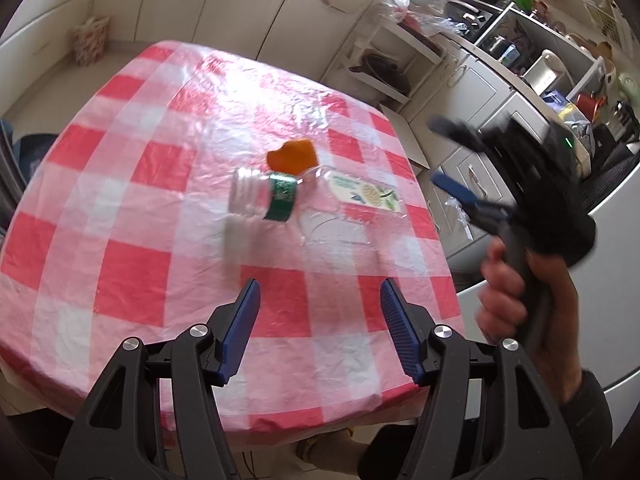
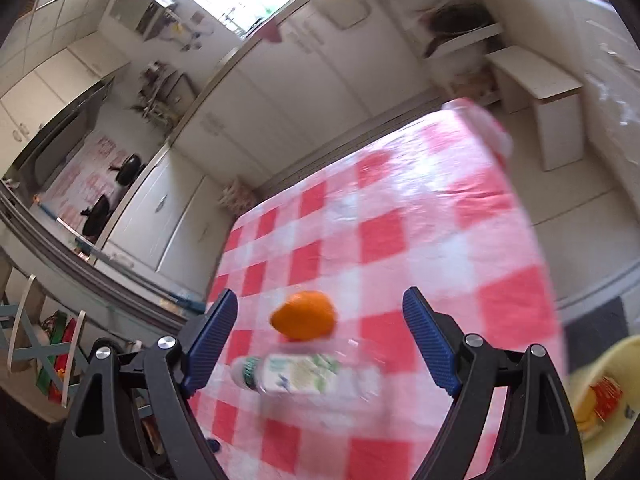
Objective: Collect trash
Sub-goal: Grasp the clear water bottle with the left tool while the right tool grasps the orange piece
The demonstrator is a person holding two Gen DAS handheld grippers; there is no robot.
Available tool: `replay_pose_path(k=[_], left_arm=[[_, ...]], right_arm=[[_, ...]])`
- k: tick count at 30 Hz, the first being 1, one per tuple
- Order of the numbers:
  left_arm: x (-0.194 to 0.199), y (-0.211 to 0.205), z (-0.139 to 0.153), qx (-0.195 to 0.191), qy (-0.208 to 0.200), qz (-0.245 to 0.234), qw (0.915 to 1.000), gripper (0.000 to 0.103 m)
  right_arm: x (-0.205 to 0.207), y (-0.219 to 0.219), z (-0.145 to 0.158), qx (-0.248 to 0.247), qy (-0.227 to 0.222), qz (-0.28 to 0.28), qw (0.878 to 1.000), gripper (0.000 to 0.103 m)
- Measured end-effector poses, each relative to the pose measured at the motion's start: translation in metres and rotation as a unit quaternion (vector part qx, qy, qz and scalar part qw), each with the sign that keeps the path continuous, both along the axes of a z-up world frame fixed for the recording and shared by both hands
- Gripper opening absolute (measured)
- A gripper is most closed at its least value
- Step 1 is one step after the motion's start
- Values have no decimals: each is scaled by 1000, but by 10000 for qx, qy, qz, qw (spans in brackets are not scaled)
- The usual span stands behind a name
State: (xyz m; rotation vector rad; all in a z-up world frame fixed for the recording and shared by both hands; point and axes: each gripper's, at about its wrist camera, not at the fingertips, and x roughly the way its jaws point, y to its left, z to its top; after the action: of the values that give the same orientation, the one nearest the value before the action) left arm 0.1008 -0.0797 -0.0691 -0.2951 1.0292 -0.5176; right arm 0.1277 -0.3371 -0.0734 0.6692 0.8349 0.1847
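A clear plastic bottle [image 1: 320,196] with a white cap and green label lies on its side on the red-and-white checked table [image 1: 132,200]. An orange peel [image 1: 293,158] lies just behind it. My left gripper [image 1: 318,300] is open and empty, above the table's near part, short of the bottle. My right gripper [image 1: 444,152] shows at the right, off the table's edge, open and empty. In the right wrist view the bottle [image 2: 308,374] and the peel [image 2: 304,315] lie between the open fingers of that gripper [image 2: 320,316], lower down on the table [image 2: 420,216].
A yellow bin [image 2: 604,392] with wrappers inside sits at the lower right, past the table's corner. Kitchen cabinets [image 1: 240,4] and cluttered shelves [image 1: 540,52] surround the table. A small white bench [image 2: 540,88] stands on the floor beyond the table.
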Motion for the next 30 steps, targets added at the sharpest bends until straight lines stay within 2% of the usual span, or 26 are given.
replay_pose_path(k=[2,5,7,12,15,18,20,24,27,29,30], left_arm=[[2,2,-8,-37,110,-51,9999,60],[6,4,-17,-134,275,-74,9995,61],[9,2,-23,-186,397,-84,9990,61],[14,1,-33,-294,633,27,9976,64],[17,8,-36,-308,689,183,9970,67],[19,14,-38,-246,668,338,9969,69],[21,17,-36,-233,652,392,9968,72],[22,12,-28,85,430,403,9982,73],[22,6,-23,441,255,372,9980,74],[24,4,-25,611,222,377,9972,74],[24,3,-25,710,172,391,9966,74]], right_arm=[[13,12,-5,-26,54,201,9998,82],[27,30,-7,-371,87,579,9976,81],[28,34,-12,-331,218,824,9958,82],[18,49,-22,128,738,1685,9828,82],[8,64,-18,731,755,2425,9645,84],[6,72,-23,863,996,2658,9550,87],[2,80,-30,1130,1193,2777,9465,88],[-6,101,-37,1337,1340,3080,9324,88],[0,108,-34,1294,1349,3166,9299,88],[3,109,-28,988,1271,3011,9399,88],[5,106,-24,650,1201,2795,9504,88]])
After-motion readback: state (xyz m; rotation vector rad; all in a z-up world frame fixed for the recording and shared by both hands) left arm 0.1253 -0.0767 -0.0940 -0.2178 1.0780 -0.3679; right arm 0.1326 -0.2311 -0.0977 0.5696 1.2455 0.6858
